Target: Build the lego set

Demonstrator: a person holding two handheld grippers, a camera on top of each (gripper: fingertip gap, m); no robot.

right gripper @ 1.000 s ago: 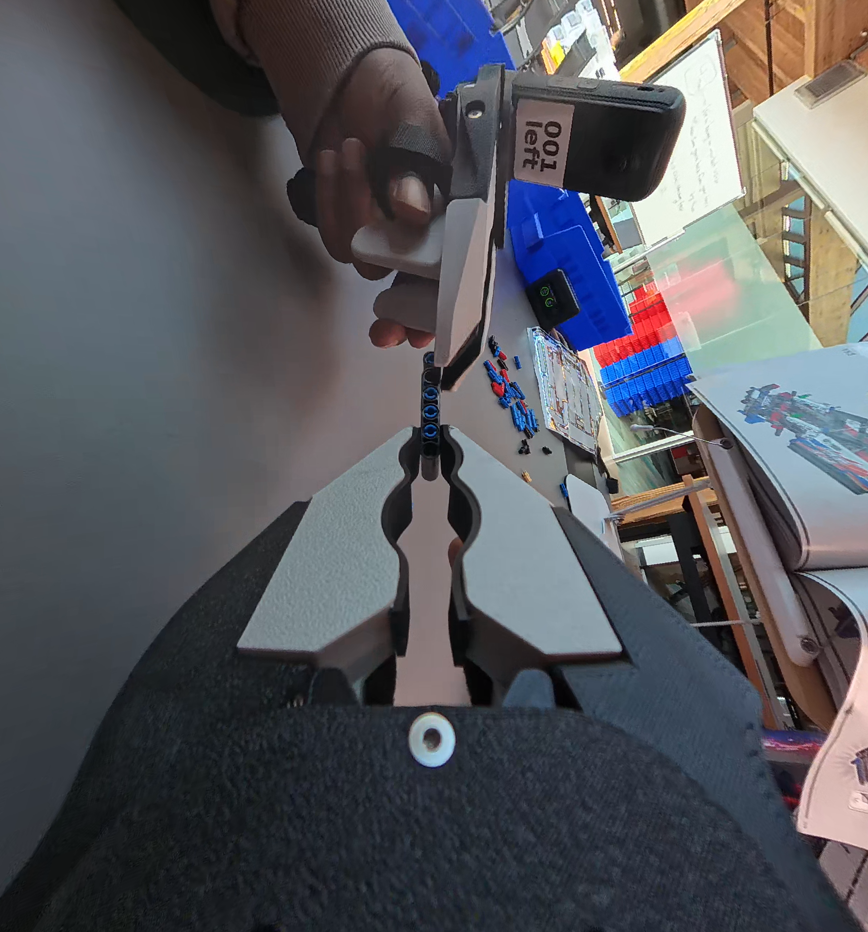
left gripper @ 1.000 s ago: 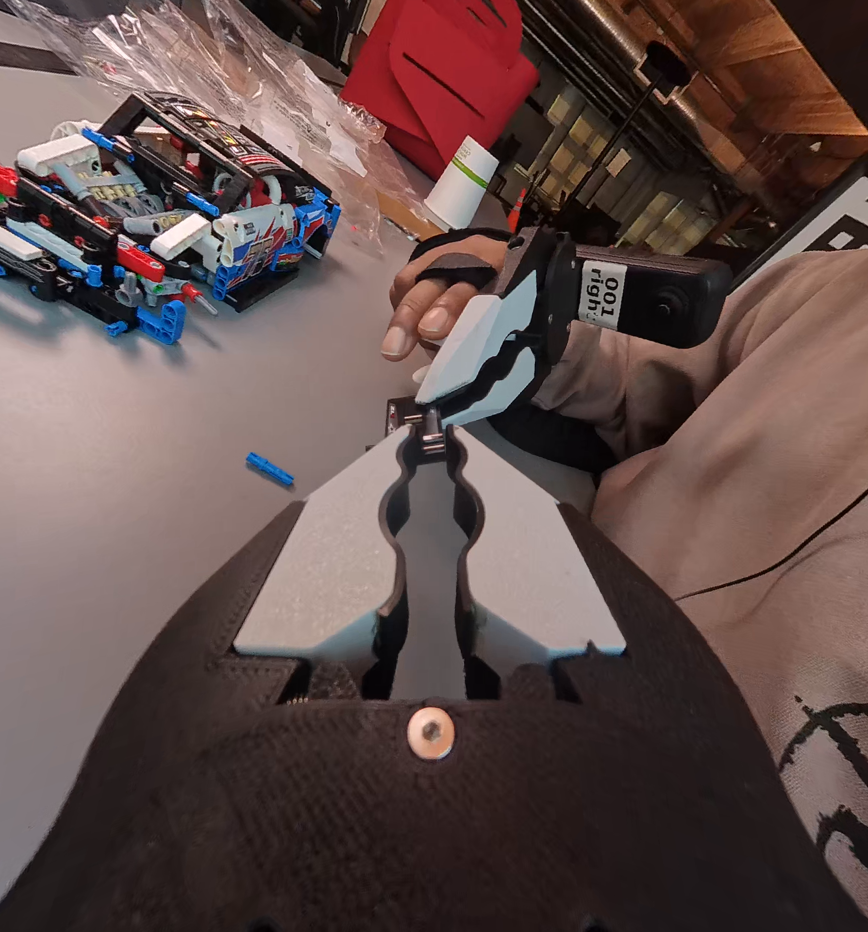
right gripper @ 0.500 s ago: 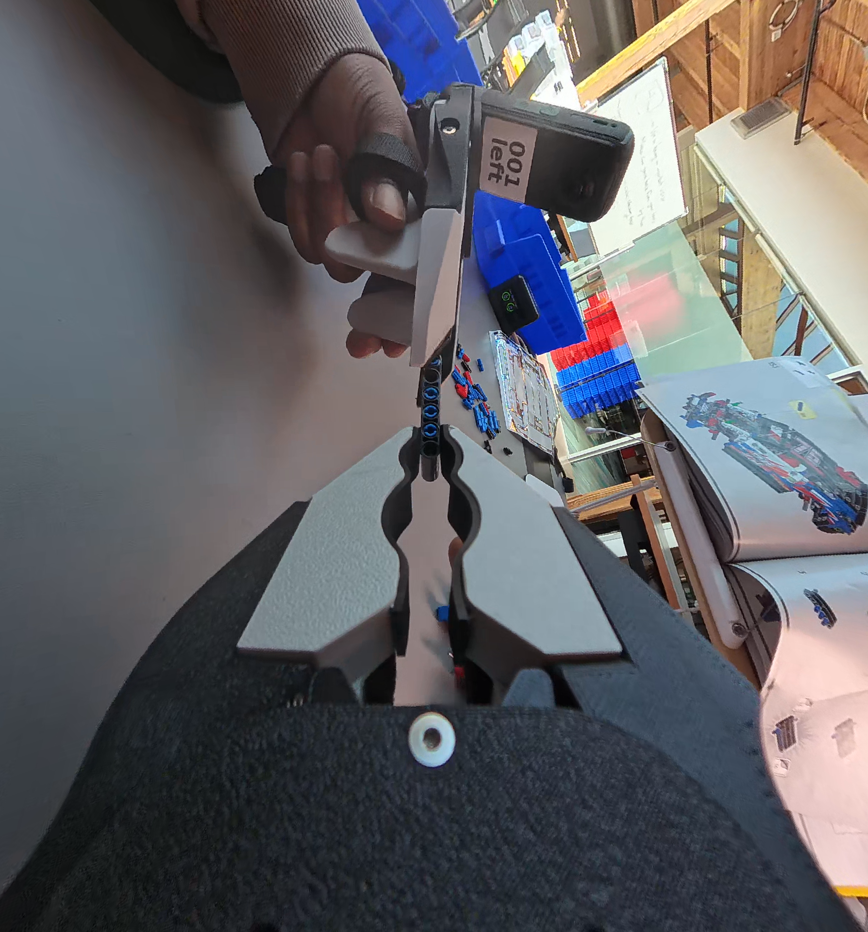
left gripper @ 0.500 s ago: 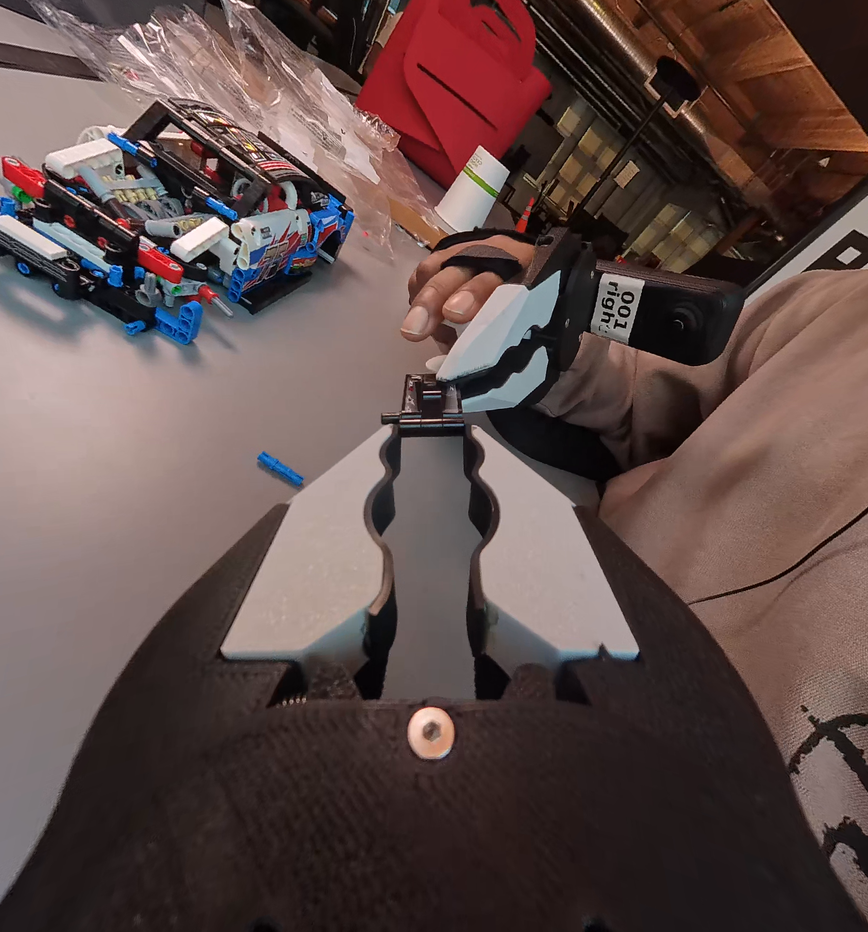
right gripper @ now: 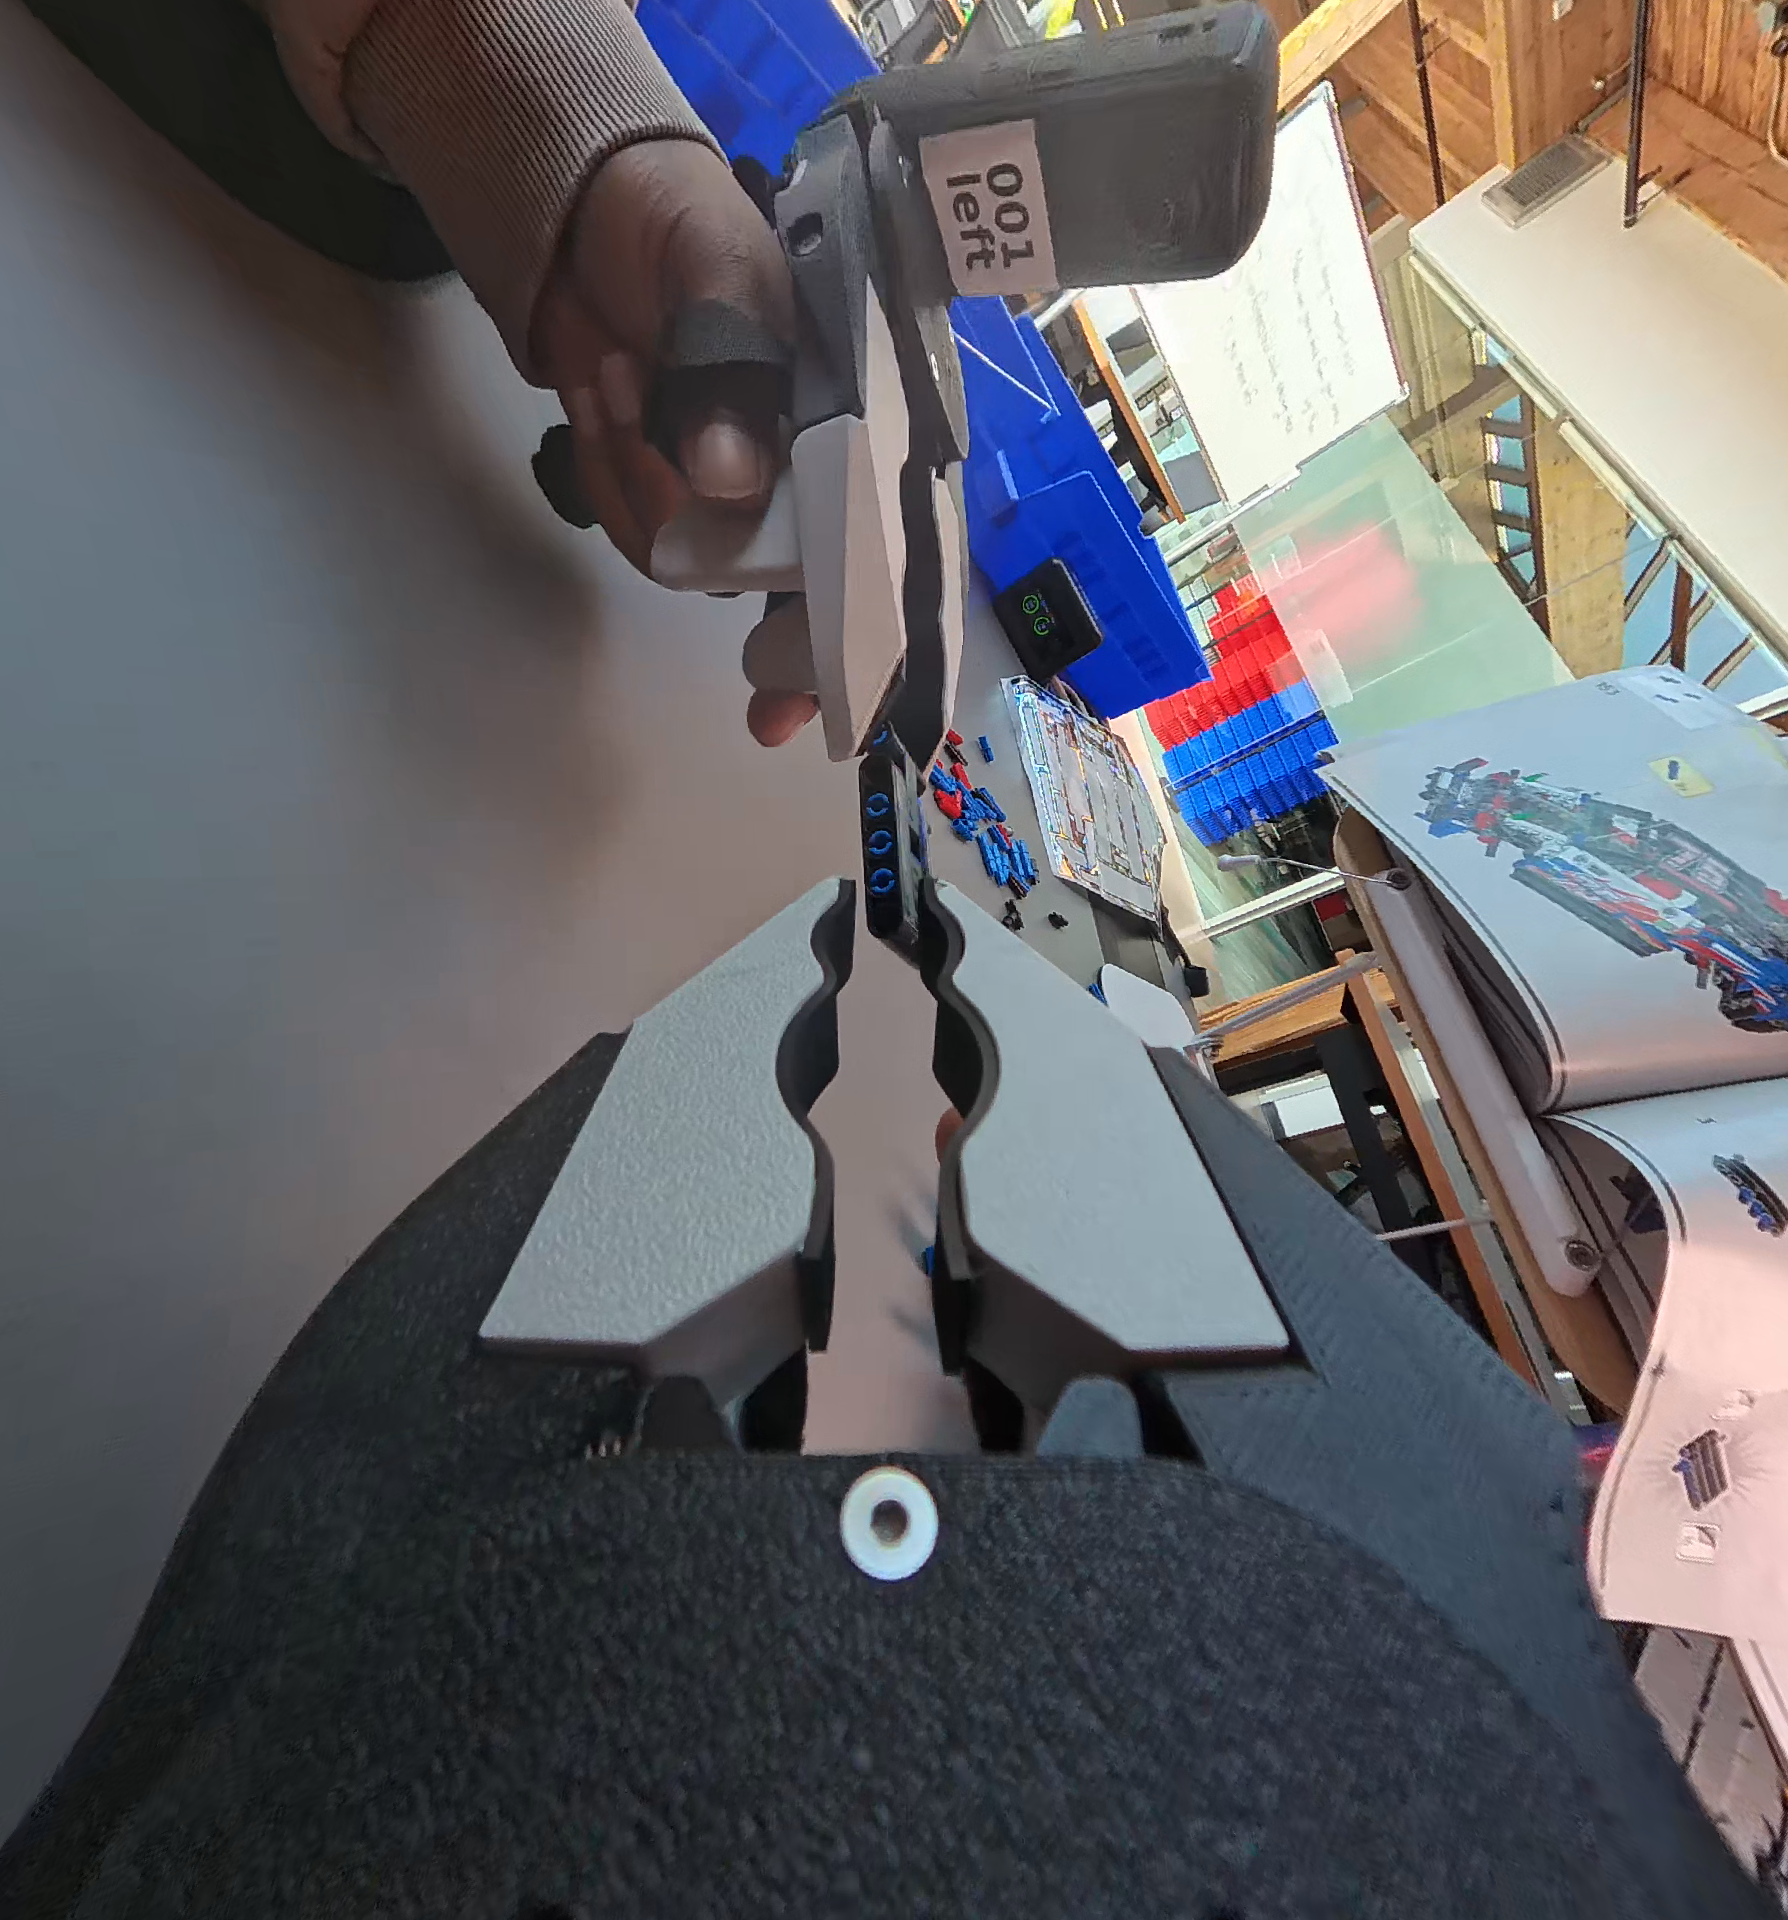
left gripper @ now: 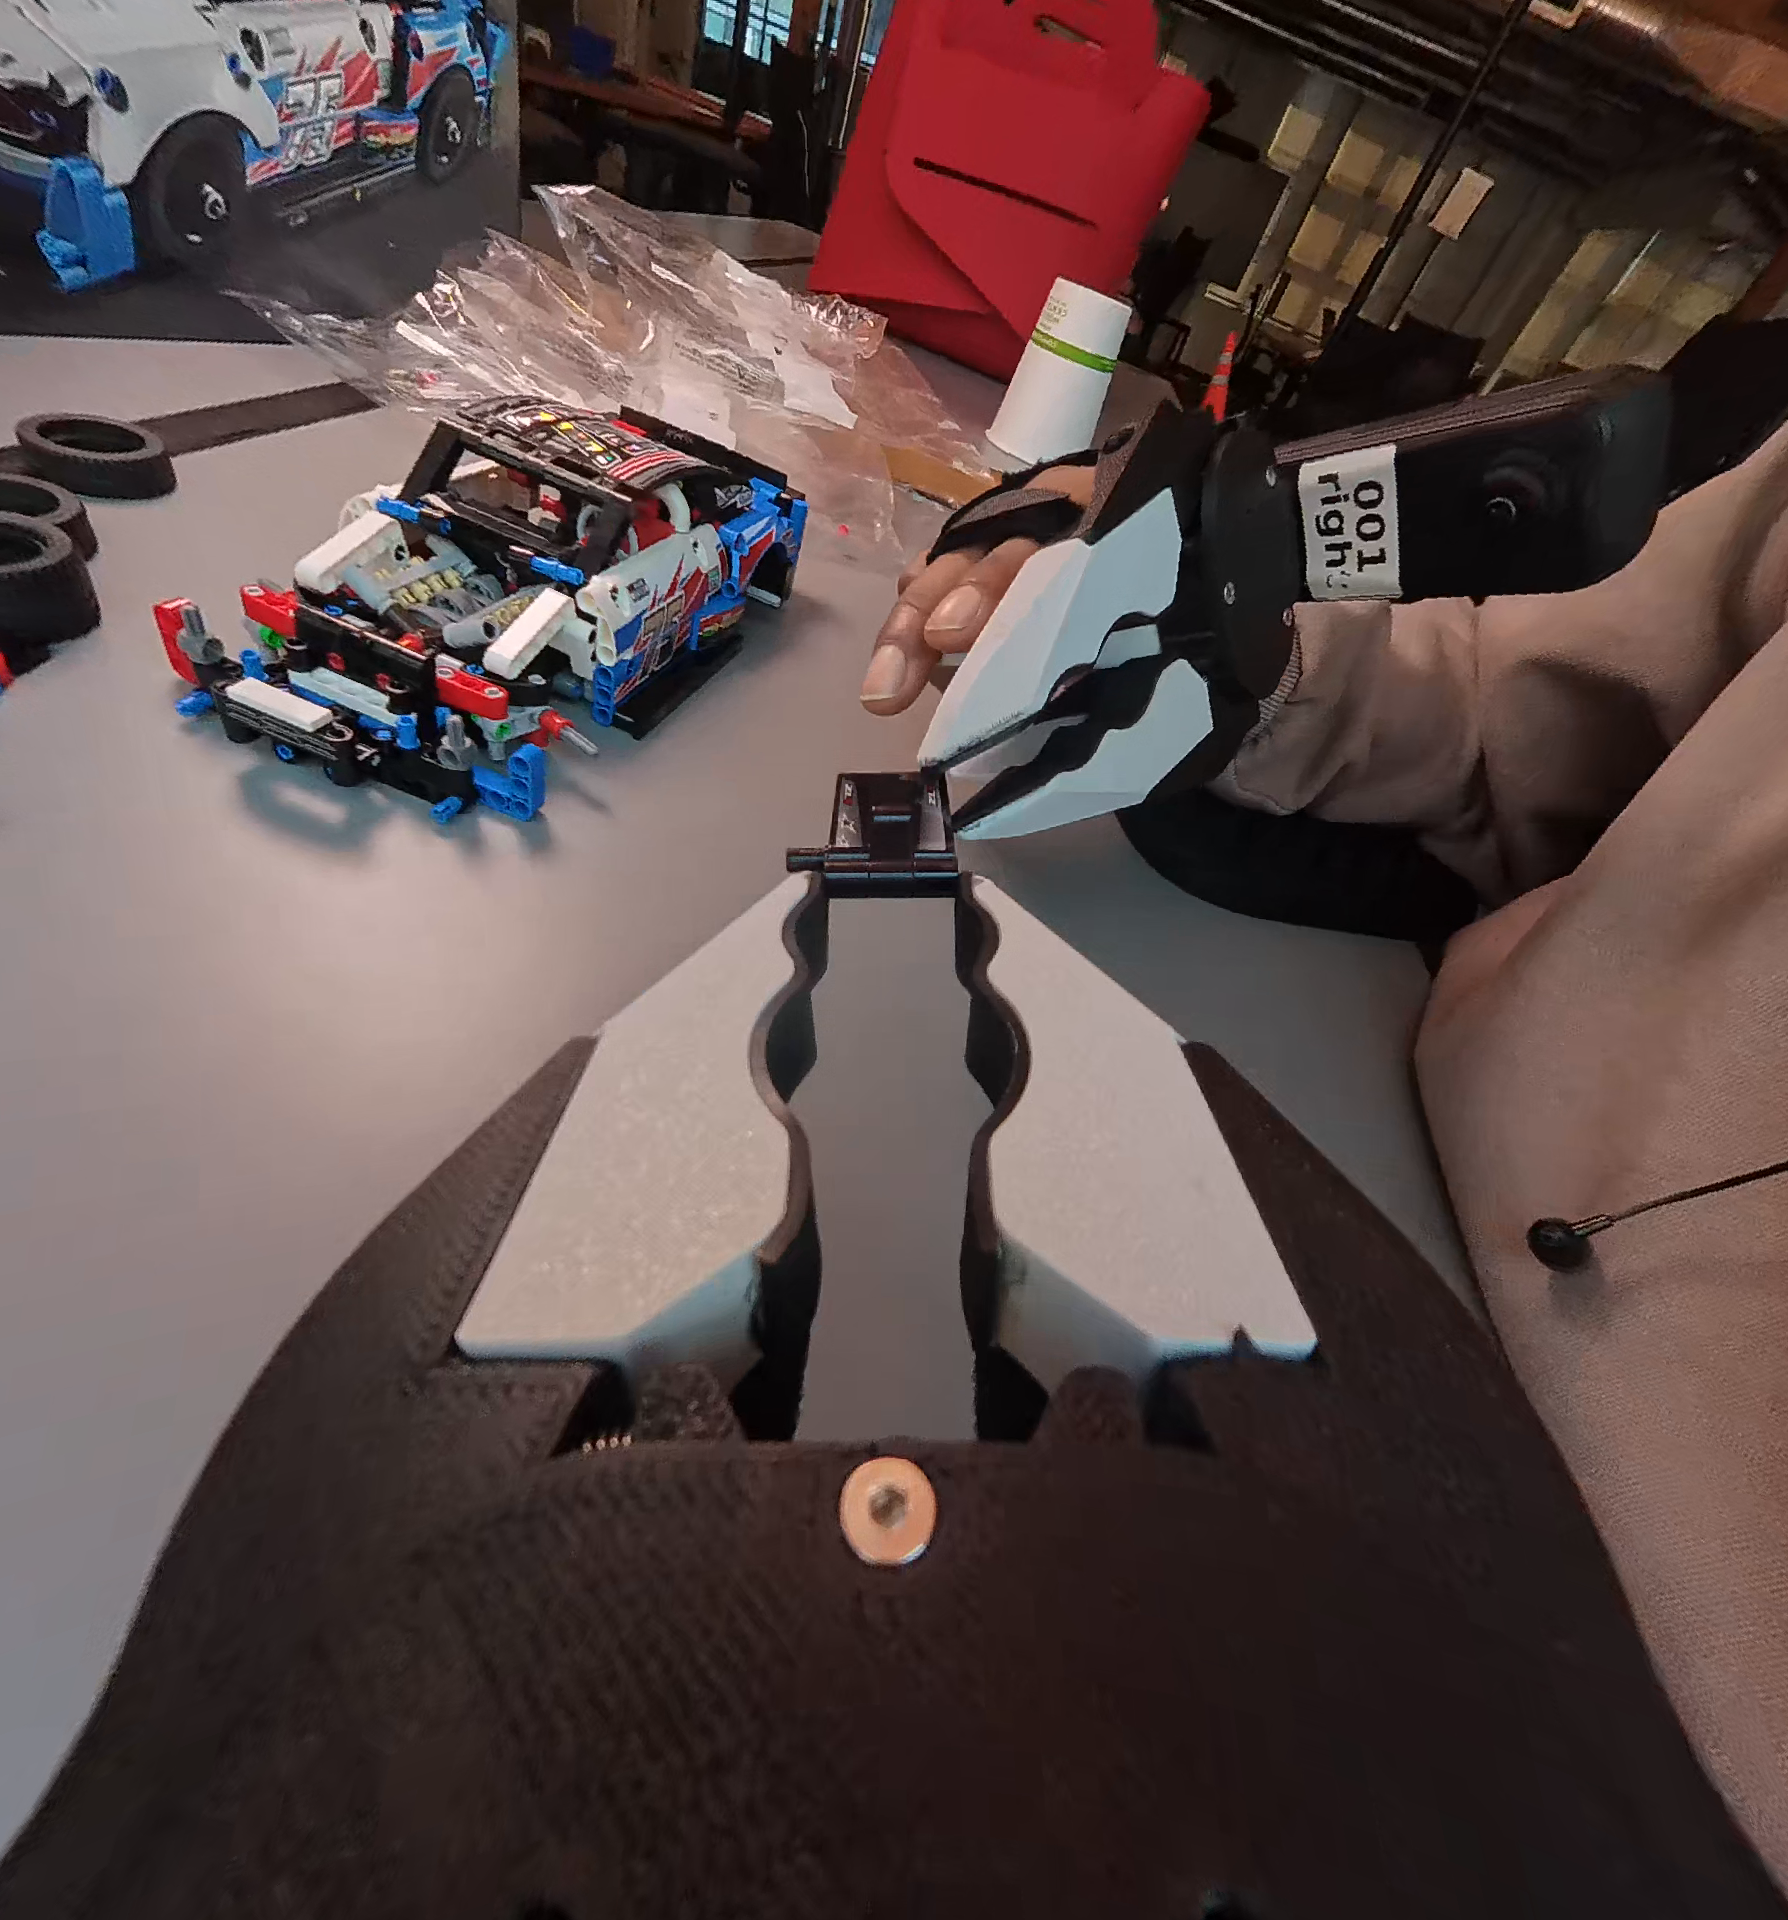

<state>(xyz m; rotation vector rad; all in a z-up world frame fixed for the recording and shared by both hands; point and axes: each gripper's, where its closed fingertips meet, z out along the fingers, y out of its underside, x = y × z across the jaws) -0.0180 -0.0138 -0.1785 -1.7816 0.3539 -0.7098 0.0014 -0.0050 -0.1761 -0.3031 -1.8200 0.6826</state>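
I'm holding my left gripper low over the grey desk, and its two fingers are clamping the ends of a small black lego assembly crosswise between the tips. My right gripper is coming in from the right with its tips at the far right corner of that piece; its fingers look nearly together there. From the right wrist view, my right gripper is standing slightly parted around the near end of the same black piece, seen edge-on here with blue pins in its holes. The right finger looks to be touching it, while a sliver of gap shows on the left, so I cannot tell whether it is truly pinching. My left hand is gripping its tool just above.

Farther out on the desk to the left, the half-built lego car is sitting in white, blue, red and black, with black tyres off at the left edge. Behind the car, crumpled clear plastic bags are lying, then a white paper cup and a red bag. In the right wrist view, loose blue and red pieces are scattered beyond the grippers, and an open instruction booklet is standing at the right.
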